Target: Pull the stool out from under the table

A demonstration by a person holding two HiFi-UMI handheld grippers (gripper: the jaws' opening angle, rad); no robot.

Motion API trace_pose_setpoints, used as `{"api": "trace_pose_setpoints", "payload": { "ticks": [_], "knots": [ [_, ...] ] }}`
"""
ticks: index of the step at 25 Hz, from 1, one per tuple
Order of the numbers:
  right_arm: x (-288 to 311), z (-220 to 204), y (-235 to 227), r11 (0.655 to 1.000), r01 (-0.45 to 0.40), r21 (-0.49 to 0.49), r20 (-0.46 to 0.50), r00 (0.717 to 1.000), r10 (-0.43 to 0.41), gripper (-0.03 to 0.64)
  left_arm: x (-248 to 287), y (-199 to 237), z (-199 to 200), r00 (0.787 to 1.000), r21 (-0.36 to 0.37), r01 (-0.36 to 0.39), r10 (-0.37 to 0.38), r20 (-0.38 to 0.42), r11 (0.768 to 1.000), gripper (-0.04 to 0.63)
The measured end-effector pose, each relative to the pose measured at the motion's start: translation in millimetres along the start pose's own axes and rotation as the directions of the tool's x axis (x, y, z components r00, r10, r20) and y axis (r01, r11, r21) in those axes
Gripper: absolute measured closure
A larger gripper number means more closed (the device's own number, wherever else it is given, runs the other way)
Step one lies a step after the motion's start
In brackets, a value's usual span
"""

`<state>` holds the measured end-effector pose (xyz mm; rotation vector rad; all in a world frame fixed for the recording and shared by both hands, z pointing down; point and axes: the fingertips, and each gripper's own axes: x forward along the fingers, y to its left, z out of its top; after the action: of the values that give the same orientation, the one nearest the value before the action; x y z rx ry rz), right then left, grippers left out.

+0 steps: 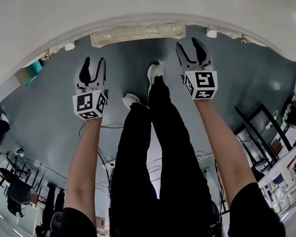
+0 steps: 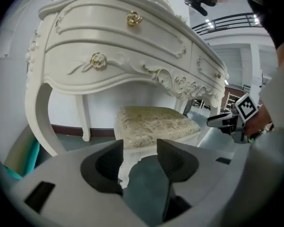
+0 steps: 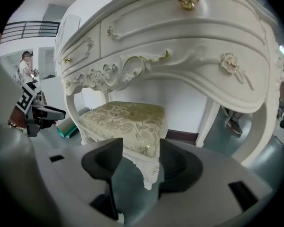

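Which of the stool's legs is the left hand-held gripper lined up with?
The carved white leg at the near left corner of the stool: it alone shows in the gap between the open jaws of the left hand-held gripper, and nothing touches it.

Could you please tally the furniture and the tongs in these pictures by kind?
Table: 1
Stool: 1
Tongs: 2, the left tongs and the right tongs
Total: 4
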<state>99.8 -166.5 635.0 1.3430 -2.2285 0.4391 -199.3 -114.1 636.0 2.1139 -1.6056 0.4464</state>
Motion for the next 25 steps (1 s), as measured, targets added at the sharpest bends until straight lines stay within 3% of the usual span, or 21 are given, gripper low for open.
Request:
{"api": "trace_pose_setpoints", "payload": {
  "ticks": [4, 10, 16, 22, 25],
  "knots": [
    [15, -14, -4, 1.0, -0.003, -0.006, -0.028, 1.0, 0.003, 0.32, 18, 13, -17, 0.999, 0.005, 0.009, -0.009, -0.047, 1.0, 0.316],
    [44, -29, -8, 1.0, -0.028, 0.006, -0.059, 0.998, 0.029, 0.273, 41, 22, -41, 0.992, 0.046, 0.052, -0.046, -0.116, 0.998, 0.268],
    [63, -48, -3, 0.998, -0.051, 0.025, -0.089, 0.995, 0.053, 0.234, 62, 24, -46, 0.988, 0.031, 0.083, -0.078, -0.13, 0.996, 0.264],
    [69, -47, -6, 0.995, -0.102, 0.021, -0.031, 0.994, 0.103, 0.213, 85, 22, -43, 0.984, 0.021, 0.134, -0.131, -0.119, 0.991, 0.244],
    [69, -45, 4, 0.985, -0.165, 0.05, -0.021, 0.986, 0.166, 0.205, 84, 20, -44, 0.984, 0.024, 0.151, -0.148, -0.102, 0.988, 0.239]
  ]
}}
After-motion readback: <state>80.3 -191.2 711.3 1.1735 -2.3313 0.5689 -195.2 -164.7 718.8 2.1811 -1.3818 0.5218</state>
